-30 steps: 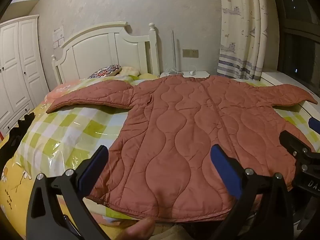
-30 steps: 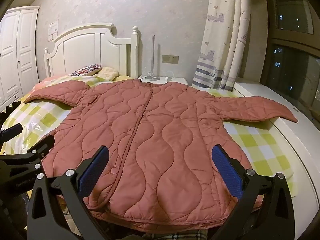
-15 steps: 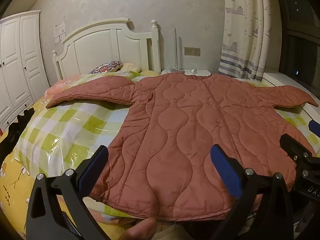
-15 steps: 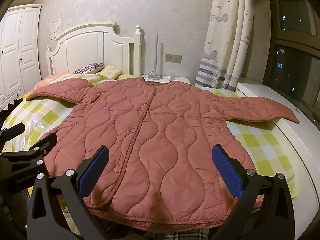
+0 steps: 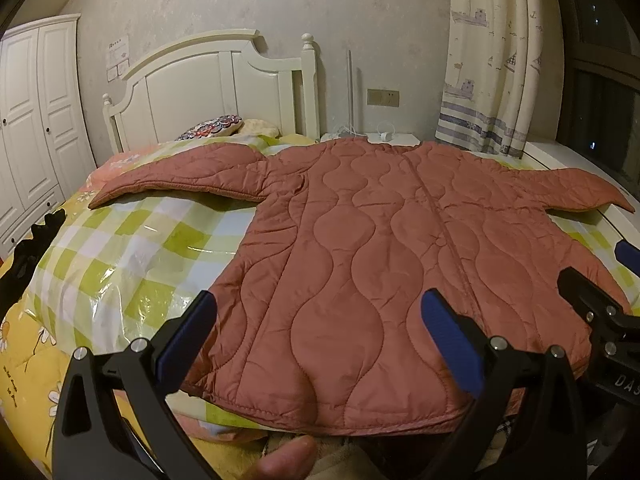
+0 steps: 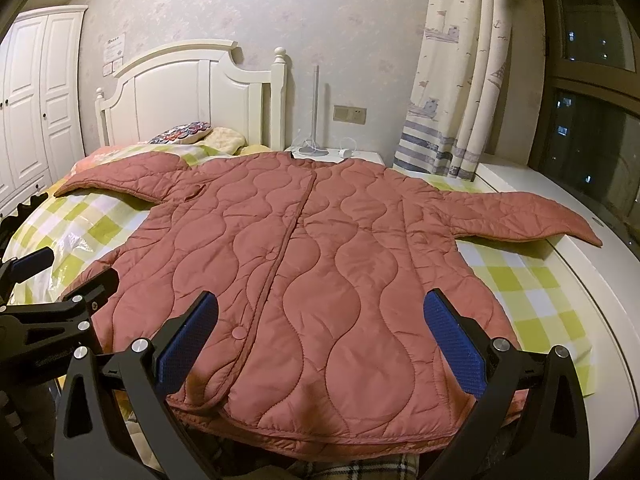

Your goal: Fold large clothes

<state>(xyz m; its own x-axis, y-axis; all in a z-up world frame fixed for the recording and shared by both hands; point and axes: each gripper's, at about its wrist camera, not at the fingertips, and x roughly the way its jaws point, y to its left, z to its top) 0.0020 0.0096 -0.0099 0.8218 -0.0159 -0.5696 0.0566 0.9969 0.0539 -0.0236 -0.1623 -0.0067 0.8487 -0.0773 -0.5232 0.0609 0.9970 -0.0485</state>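
While both tools (image 5: 316, 332) (image 6: 320, 332) gape, jacket (image 6: 320, 280) untouched

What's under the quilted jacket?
The quilted jacket lies spread on a green-checked cover on the bed; the part of the cover beneath it is hidden.

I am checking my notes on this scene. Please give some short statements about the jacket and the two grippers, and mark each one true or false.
1. The quilted jacket lies spread flat on the bed. True.
2. Both sleeves are folded over the body. False: both stretch outward.
3. The left gripper is open. True.
4. The right gripper grips the hem. False: it is open and holds nothing.
5. A patterned cushion lies near the headboard. True.
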